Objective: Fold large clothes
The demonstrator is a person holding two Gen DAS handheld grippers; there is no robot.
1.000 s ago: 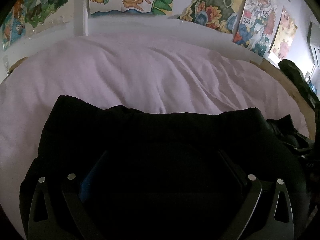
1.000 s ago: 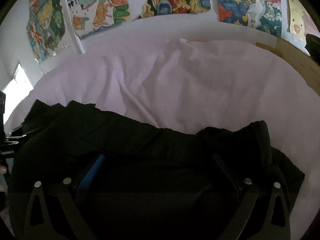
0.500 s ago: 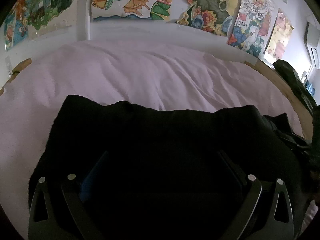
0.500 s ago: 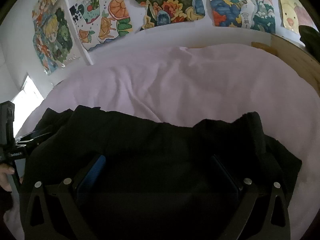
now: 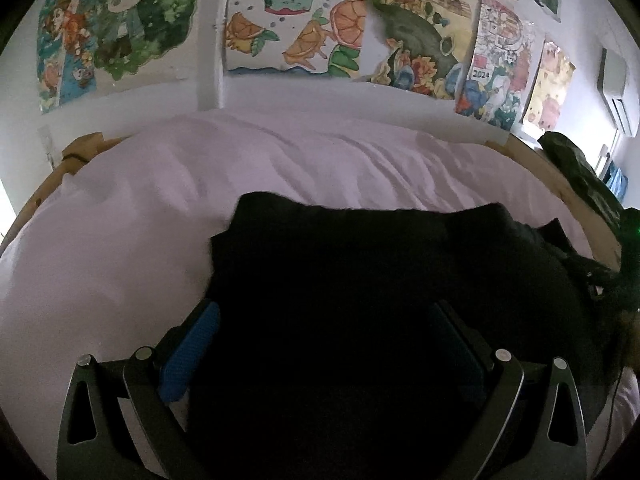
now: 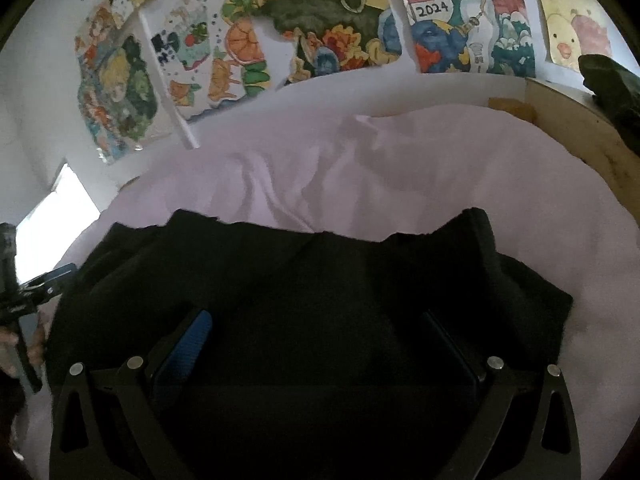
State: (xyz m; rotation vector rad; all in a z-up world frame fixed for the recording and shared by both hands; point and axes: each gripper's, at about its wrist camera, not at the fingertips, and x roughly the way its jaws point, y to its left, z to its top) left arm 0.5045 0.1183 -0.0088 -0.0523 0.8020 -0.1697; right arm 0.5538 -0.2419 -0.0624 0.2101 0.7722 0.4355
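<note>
Both wrist views low, close, facing wall; share bed (image 5: 320,168).

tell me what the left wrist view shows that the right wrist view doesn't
Only the left wrist view shows the air conditioner high on the wall. Only the right wrist view shows the left gripper from outside and a bright window. Both show the black garment on the pink bedsheet and the 2024 poster.

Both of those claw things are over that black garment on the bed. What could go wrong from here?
The black garment lies bunched with an uneven far edge, so a fold could set in crooked. Both the left gripper and right gripper are open, so a grab might pinch several layers. The lilac sheet is already wrinkled and might get dragged along.
</note>
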